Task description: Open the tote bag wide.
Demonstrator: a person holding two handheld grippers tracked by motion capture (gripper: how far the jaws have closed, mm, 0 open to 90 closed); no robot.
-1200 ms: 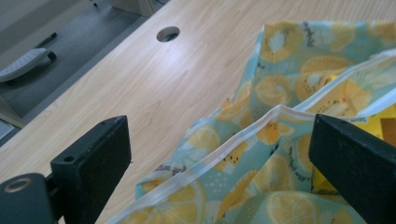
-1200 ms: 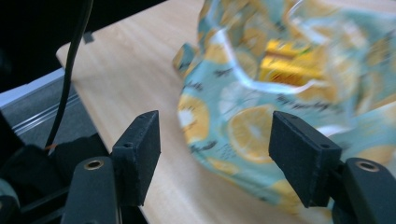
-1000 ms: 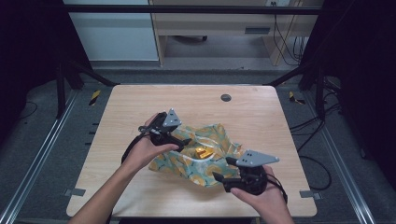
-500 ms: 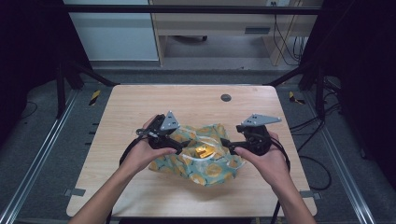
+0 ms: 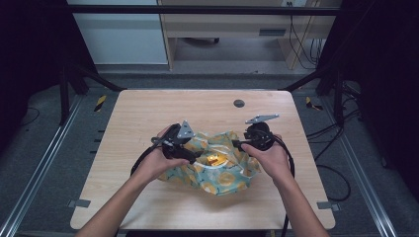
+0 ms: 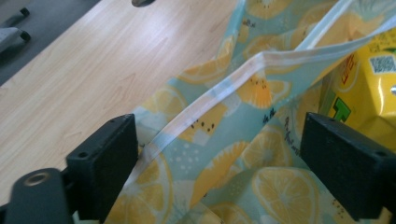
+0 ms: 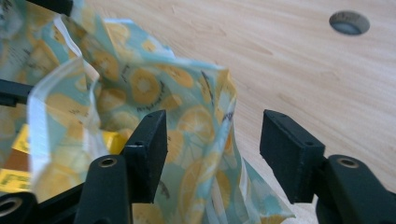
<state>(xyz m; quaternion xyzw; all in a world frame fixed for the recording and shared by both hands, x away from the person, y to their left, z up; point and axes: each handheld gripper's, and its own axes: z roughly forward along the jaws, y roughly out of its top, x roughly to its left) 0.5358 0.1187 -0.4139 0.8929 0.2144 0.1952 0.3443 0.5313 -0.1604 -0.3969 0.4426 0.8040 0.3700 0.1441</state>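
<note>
tools spread, left tool [image 5: 197, 156] astride the white zip rim and right tool [image 5: 236, 144], jaws just narrowing, astride the far edge of a limp, light, slippery lemon-print bag [image 5: 225, 175] mid-tabletop [image 5: 148, 113]; stiffer rim looks best to pinch.

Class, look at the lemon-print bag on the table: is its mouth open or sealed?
Open. The lemon-print bag's white zip strip gapes, showing a yellow packet inside.
</note>
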